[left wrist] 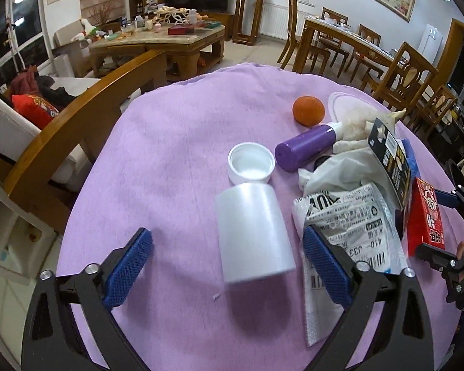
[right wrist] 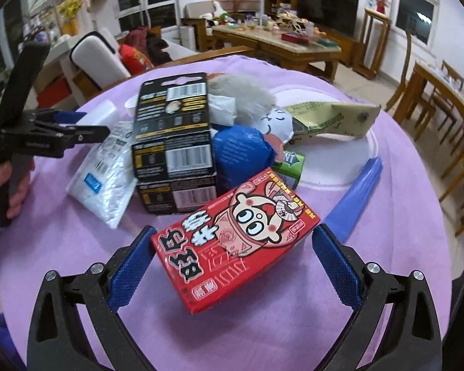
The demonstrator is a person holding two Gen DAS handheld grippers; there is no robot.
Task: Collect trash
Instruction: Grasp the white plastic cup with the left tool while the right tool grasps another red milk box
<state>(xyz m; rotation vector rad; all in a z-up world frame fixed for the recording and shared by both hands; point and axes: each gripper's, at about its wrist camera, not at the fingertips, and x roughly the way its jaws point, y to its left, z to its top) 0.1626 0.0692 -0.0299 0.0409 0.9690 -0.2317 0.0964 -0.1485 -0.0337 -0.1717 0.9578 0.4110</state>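
Straddling the red carton [right wrist: 235,241], the right gripper [right wrist: 233,266] is spread wide, gripping nothing; the carton lies flat on the purple cloth [right wrist: 263,334] between its pads, long axis slanting across the gap; likewise the left gripper [left wrist: 229,266], also wide and empty, brackets the toppled white bottle [left wrist: 252,232], whose length runs away along the fingers; beyond sits the trash heap.
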